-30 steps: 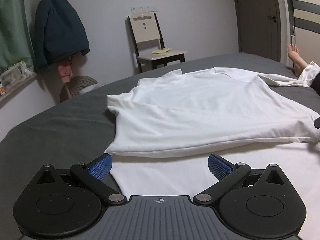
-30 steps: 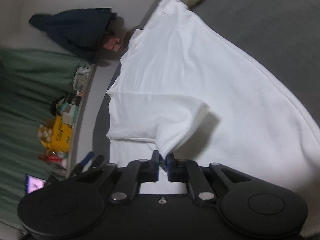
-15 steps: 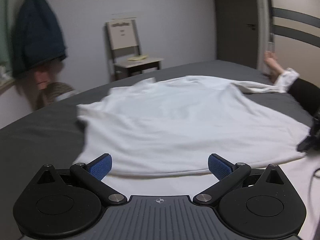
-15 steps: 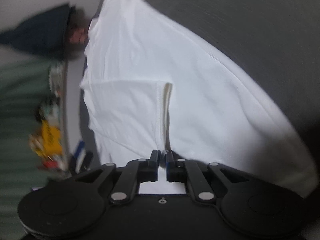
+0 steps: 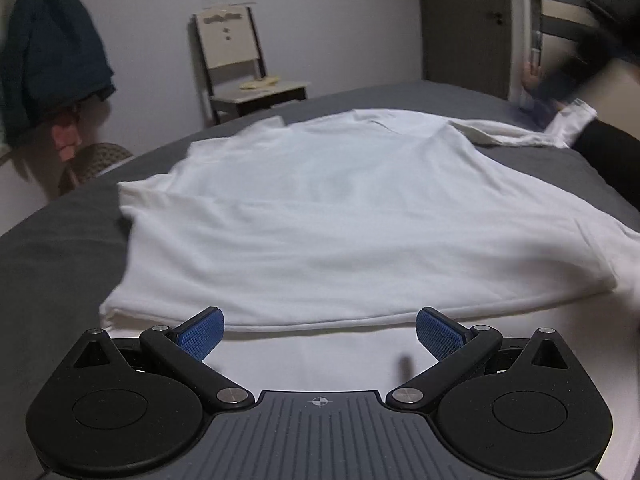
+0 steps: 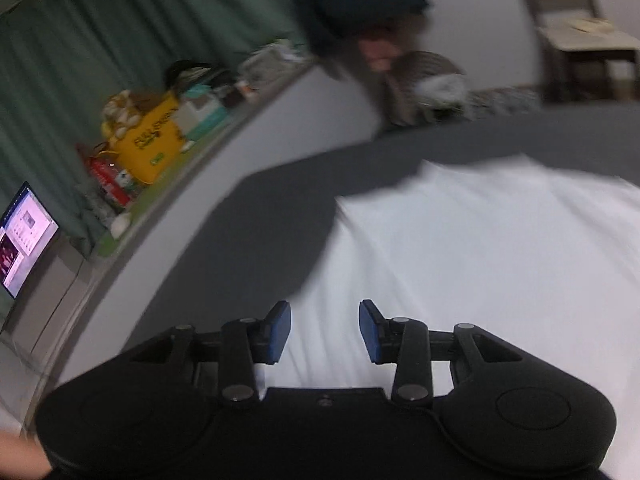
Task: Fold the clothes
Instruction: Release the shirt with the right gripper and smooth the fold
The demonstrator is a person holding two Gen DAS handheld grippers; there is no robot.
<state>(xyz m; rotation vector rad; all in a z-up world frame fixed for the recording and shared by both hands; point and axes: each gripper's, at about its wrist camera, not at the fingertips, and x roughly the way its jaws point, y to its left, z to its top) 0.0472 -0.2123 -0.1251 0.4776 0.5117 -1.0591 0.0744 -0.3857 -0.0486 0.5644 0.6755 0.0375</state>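
From the left wrist, your left hand-held gripper [image 5: 318, 334] stands wide apart and empty, just short of the folded edge of the white T-shirt [image 5: 360, 216], which lies spread across the grey bed [image 5: 52, 264]. It is light, soft and limp, so pinch a hem or corner. From the right wrist, your right hand-held gripper [image 6: 325, 330] is opening with nothing between its pads, hovering over the shirt's near edge.

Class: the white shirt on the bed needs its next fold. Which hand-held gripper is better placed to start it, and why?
Probably the left hand-held gripper: it is open, steady, just short of the white shirt and its near folded edge. The right hand-held gripper is opening, empty, its view blurred.
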